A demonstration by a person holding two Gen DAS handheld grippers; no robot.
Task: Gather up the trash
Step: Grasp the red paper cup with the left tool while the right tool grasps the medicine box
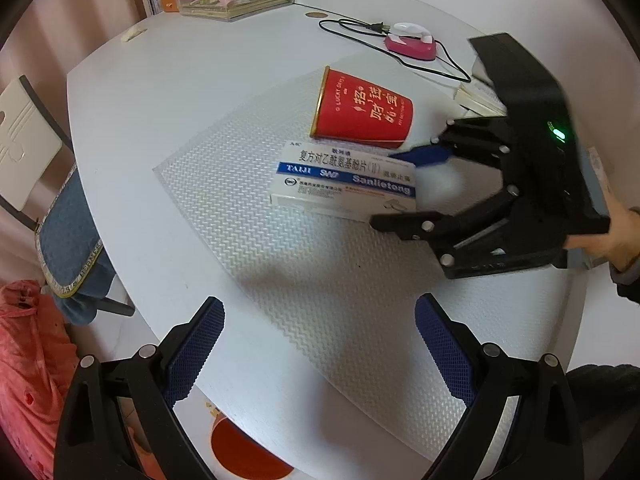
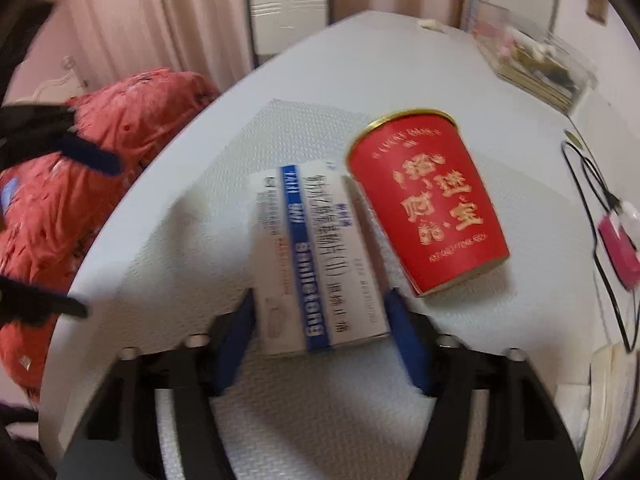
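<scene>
On the textured mat [image 1: 248, 208], my right gripper [image 2: 320, 332] straddles the near end of the flat cardboard pill box [image 2: 316, 256], its long axis running away between half-closed pads, contact uncertain. A glossy red paper cup [image 2: 428, 204] lies tipped beside it, right. My left gripper [image 1: 320, 344] hovers wide, farther off.

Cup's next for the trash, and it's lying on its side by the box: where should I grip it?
Grip the red paper cup across its middle, from above with fingers on its two long sides. It lies flat, rim facing away from the medicine box, which crowds one side.
</scene>
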